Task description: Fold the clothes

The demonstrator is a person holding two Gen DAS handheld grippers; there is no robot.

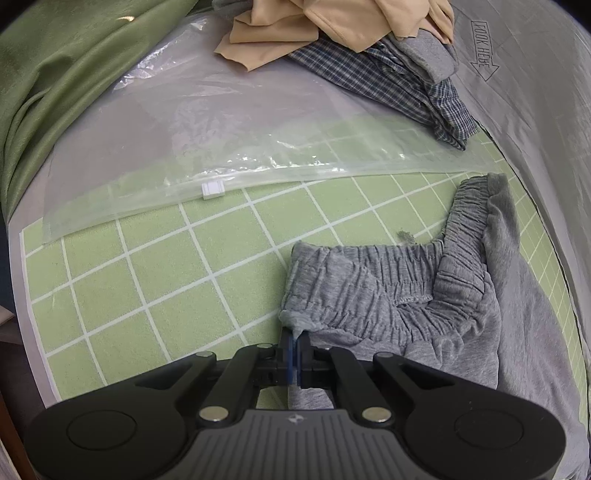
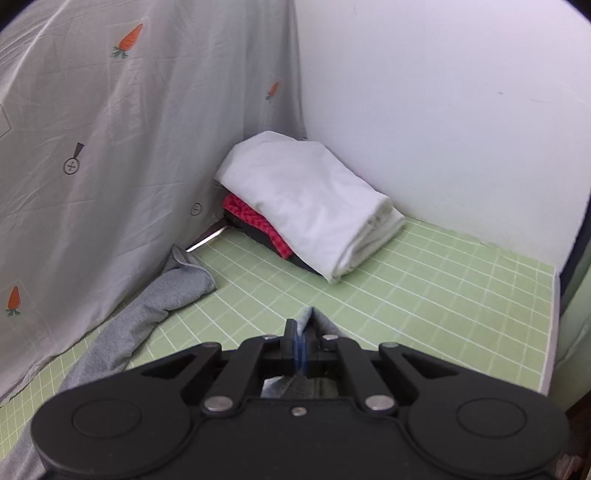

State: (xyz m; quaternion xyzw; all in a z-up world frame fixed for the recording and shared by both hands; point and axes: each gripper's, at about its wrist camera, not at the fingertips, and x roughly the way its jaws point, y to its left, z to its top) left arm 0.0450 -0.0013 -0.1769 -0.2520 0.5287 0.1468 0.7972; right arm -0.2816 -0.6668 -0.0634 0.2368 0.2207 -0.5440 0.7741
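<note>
Grey sweatpants [image 1: 406,295] with a gathered elastic waistband lie on the green grid mat [image 1: 147,277], right of centre in the left wrist view. My left gripper [image 1: 295,338] is shut on a corner of the waistband. In the right wrist view my right gripper [image 2: 301,332] is shut on another fold of the same grey fabric [image 2: 314,319]. A grey pant leg [image 2: 147,310] trails along the mat at the left, by the hanging sheet.
A clear zip bag [image 1: 221,155] lies across the mat's far side. A pile of unfolded clothes, tan [image 1: 314,26] and plaid [image 1: 388,85], sits behind it. A green curtain [image 1: 55,74] hangs left. Folded white [image 2: 306,199] and red [image 2: 255,221] clothes are stacked in the corner by the carrot-print sheet [image 2: 110,147].
</note>
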